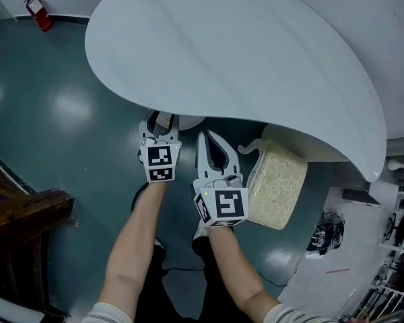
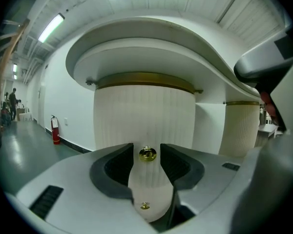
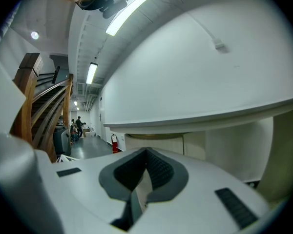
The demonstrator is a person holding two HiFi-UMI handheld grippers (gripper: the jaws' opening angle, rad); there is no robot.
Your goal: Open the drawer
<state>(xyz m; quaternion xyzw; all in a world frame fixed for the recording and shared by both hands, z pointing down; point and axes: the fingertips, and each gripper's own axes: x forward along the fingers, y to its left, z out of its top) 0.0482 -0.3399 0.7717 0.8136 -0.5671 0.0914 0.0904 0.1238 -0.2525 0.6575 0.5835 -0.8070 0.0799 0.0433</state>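
Note:
A cream ribbed pedestal stands under the white curved table top. Its front carries a brass drawer knob, with a second, smaller knob lower down. In the left gripper view, my left gripper is open and the upper knob shows in the gap between its dark pads, which do not touch it. In the head view, the left gripper reaches just under the table's edge. My right gripper hangs beside it, tips together, holding nothing.
A second ribbed cream column stands to the right, and a cream textured block juts out under the table by my right gripper. A red fire extinguisher stands by the far wall. A wooden stair rail is at the left.

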